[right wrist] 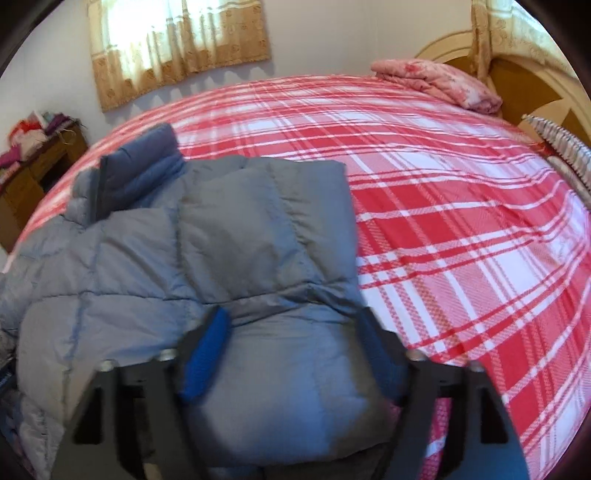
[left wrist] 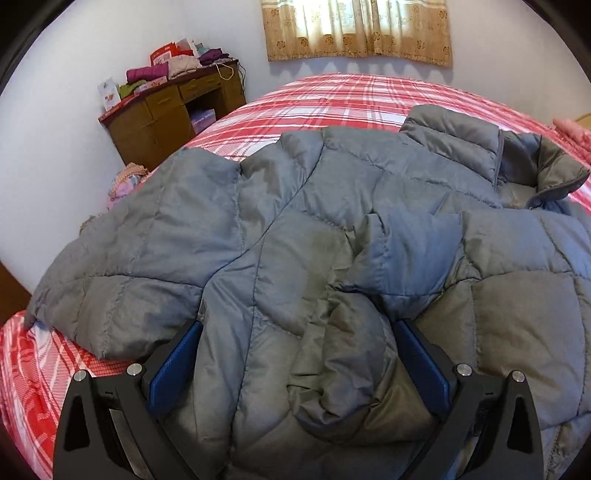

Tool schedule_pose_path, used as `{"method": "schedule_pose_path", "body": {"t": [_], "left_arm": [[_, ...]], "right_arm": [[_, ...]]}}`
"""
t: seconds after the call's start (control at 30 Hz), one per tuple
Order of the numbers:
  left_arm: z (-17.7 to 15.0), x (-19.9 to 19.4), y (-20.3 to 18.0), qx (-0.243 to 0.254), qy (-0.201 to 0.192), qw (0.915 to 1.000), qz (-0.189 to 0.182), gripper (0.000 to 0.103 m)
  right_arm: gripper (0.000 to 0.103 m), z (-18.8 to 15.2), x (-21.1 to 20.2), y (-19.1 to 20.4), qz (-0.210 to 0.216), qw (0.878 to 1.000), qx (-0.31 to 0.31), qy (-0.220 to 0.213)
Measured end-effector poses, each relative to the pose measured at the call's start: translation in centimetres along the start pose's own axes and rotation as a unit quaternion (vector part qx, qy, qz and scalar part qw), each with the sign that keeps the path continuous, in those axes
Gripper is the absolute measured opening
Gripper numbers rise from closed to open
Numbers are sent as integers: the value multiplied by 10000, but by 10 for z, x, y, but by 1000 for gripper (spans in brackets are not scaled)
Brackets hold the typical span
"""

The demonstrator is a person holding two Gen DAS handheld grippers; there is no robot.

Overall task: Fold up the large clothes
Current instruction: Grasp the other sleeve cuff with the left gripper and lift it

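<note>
A grey quilted down jacket (left wrist: 295, 206) lies spread on the red plaid bed sheet (left wrist: 332, 99), its collar (left wrist: 454, 140) toward the far right. One sleeve (left wrist: 340, 354) is folded across the body. My left gripper (left wrist: 297, 325) hangs low over the jacket's near part, jaws wide apart, and the sleeve's puffy end lies between the blue pads (left wrist: 173, 365) without being squeezed. In the right wrist view the jacket (right wrist: 221, 236) fills the left half with its collar (right wrist: 140, 166) at the back. My right gripper (right wrist: 291, 314) is open astride a padded bulge near the jacket's right edge.
Bare plaid sheet (right wrist: 461, 229) stretches to the right of the jacket. A folded pink quilt (right wrist: 436, 85) lies by the wooden headboard (right wrist: 524, 92). A wooden desk (left wrist: 173, 110) piled with clothes stands against the far left wall, under a curtained window (left wrist: 354, 29).
</note>
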State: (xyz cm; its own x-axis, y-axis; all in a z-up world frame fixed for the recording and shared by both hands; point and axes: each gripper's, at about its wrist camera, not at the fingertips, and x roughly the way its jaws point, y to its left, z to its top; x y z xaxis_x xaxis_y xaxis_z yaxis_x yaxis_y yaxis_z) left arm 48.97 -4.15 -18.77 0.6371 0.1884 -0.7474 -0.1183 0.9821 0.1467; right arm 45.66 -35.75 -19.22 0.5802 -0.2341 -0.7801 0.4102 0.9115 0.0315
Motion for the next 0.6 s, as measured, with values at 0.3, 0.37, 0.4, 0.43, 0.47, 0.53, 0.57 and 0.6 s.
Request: {"method": "schedule_pose_path", "body": {"t": [0.3, 0.37, 0.4, 0.43, 0.47, 0.53, 0.57, 0.6], "left_arm": [[2, -32, 69, -1037, -237, 9913, -770, 102], [2, -57, 108, -1330, -661, 9866, -668, 102], [2, -68, 133, -1474, -840, 9841, -533, 102], [3, -73, 154, -1635, -926, 9814, -383, 102], [4, -75, 174, -1841, -972, 9778, -246, 102], [0, -77, 226, -2492, -1001, 9633, -36, 102], [-2, -74, 245, -2765, -957, 9562, 42, 102], [-6, -68, 264, -3055, -842, 9484, 128, 102]], "right_arm": [[89, -5, -6, -4, 5, 9998, 85, -205], [89, -5, -7, -3, -24, 9997, 55, -242], [89, -6, -8, -2, -32, 9997, 40, -252], [89, -6, -8, -2, -43, 9996, 28, -266], [89, -6, -9, -2, -51, 9996, 20, -279], [89, -6, -9, -2, -66, 9995, -2, -301], [89, -6, -9, -2, -74, 9995, -12, -305], [89, -7, -9, -2, -82, 9995, -19, -307]]}}
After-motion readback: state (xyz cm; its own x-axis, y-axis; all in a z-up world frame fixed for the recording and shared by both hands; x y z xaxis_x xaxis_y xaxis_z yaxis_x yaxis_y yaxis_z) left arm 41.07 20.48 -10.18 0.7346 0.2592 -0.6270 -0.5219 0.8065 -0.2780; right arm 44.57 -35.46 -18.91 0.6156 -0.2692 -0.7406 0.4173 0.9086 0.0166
